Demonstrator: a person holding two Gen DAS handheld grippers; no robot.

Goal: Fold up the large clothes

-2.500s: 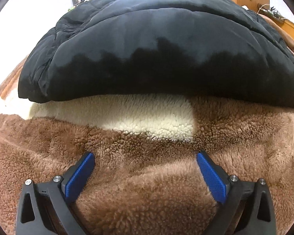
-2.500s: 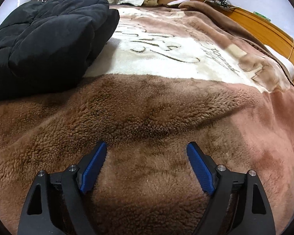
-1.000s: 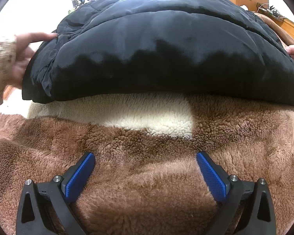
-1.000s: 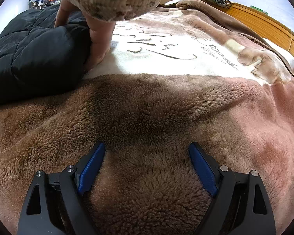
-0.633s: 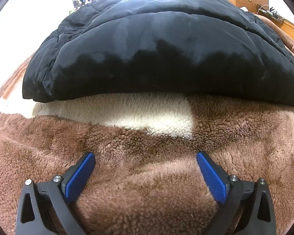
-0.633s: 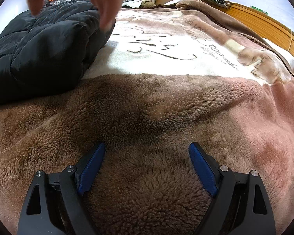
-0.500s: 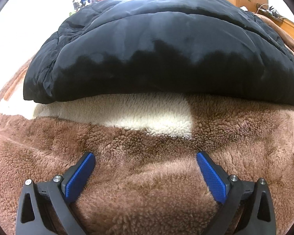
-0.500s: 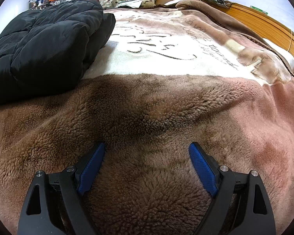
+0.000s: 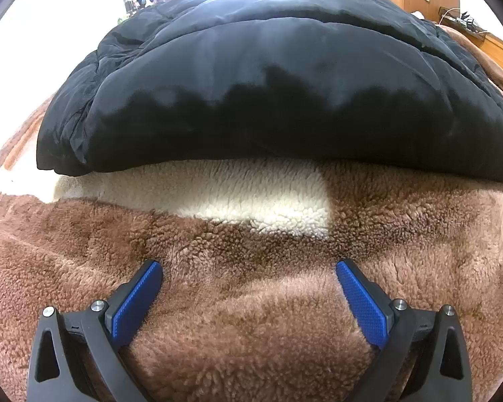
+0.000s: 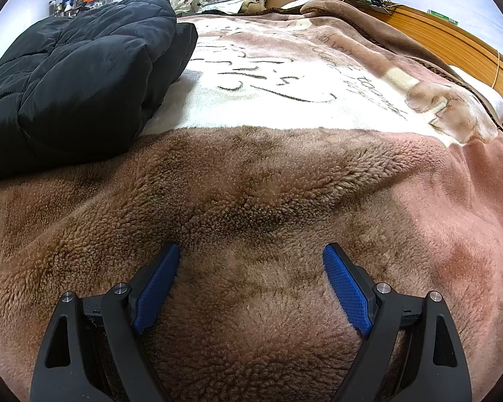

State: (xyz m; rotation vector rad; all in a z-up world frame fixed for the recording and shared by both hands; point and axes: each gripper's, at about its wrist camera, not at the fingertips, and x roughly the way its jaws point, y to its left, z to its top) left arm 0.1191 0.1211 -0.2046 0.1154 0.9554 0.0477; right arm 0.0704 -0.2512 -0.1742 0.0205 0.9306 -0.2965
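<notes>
In the left wrist view, the coat [image 9: 278, 77] is lying folded and puffy on the blanket [image 9: 251, 301], just ahead of the left gripper [image 9: 248, 298], whose fingers are gaping, empty. It is looking soft, bulky and slippery, so a hem edge would probably suit best.

In the right wrist view, the right gripper [image 10: 251, 281] is resting spread and empty, the coat [image 10: 77, 77] sitting off left, nothing blocking.

person's hands gone from the black jacket [image 9: 271, 77], jacket slightly resettled
</notes>
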